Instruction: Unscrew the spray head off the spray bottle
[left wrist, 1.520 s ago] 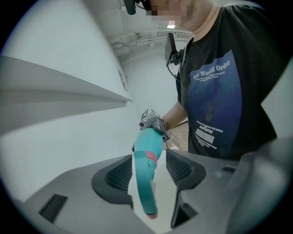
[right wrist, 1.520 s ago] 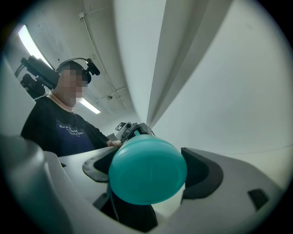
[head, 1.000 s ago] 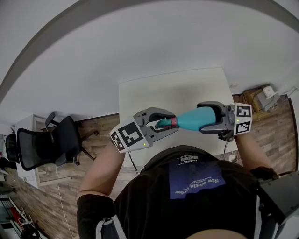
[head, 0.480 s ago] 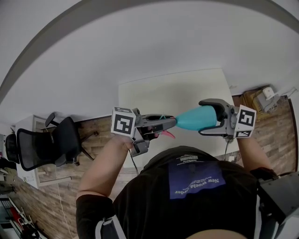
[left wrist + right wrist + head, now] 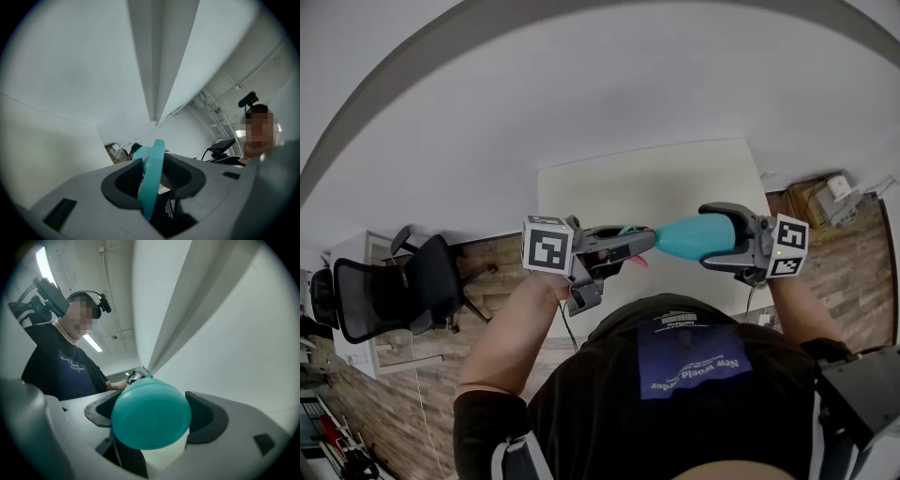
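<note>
A teal spray bottle [image 5: 698,236] is held level in the air above the near edge of a white table [image 5: 619,192]. My right gripper [image 5: 719,234] is shut on the bottle's wide body; its round base [image 5: 151,413] fills the space between the dark pads in the right gripper view. My left gripper [image 5: 636,244] is shut on the spray head [image 5: 626,246], whose pink trigger [image 5: 636,260] points toward the person. In the left gripper view a teal part of the head [image 5: 153,178] stands edge-on between the pads. Head and bottle neck meet between the two grippers.
A black office chair [image 5: 389,291] stands on the wooden floor at the left. A brown box with a white device [image 5: 825,192] sits on the floor at the table's right. The person's dark shirt [image 5: 684,394] fills the lower middle of the head view.
The left gripper has rolled about the bottle's axis with the spray head in it; its marker cube has swung up and left. The right gripper and bottle body have barely moved.
</note>
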